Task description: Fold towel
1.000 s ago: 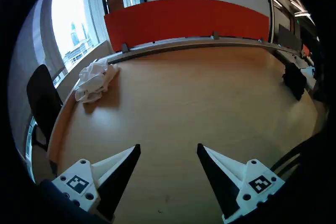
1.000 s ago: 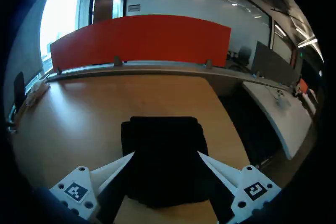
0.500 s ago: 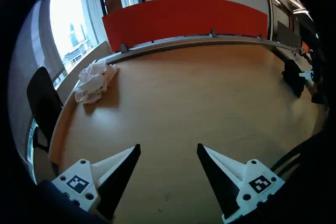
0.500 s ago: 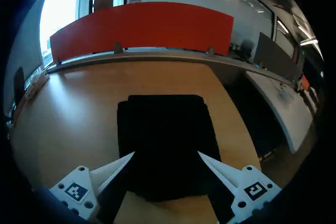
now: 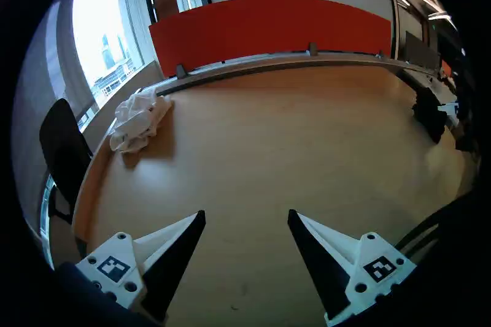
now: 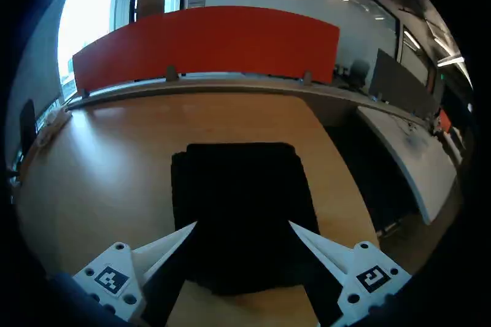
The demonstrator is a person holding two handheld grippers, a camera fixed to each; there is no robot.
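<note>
A folded black towel (image 6: 242, 204) lies flat on the wooden table (image 6: 110, 167) near its right edge. My right gripper (image 6: 242, 224) hovers over the towel's near part, open, with both fingers spread wide and nothing pinched. In the left gripper view the same dark towel (image 5: 429, 115) is a small shape far right. A crumpled white towel (image 5: 138, 119) sits in a heap at the table's far left edge, and it is tiny (image 6: 52, 123) in the right gripper view. My left gripper (image 5: 245, 213) is open above bare tabletop (image 5: 276, 143), far from both towels.
A red divider panel (image 5: 270, 26) runs along the table's far side. A black chair (image 5: 61, 149) stands off the left edge by the windows. Right of the table is a gap, then a white desk (image 6: 411, 161).
In the right gripper view the black towel has slid up the frame and looks longer, so that gripper has shifted slightly over it. The left gripper has barely moved.
</note>
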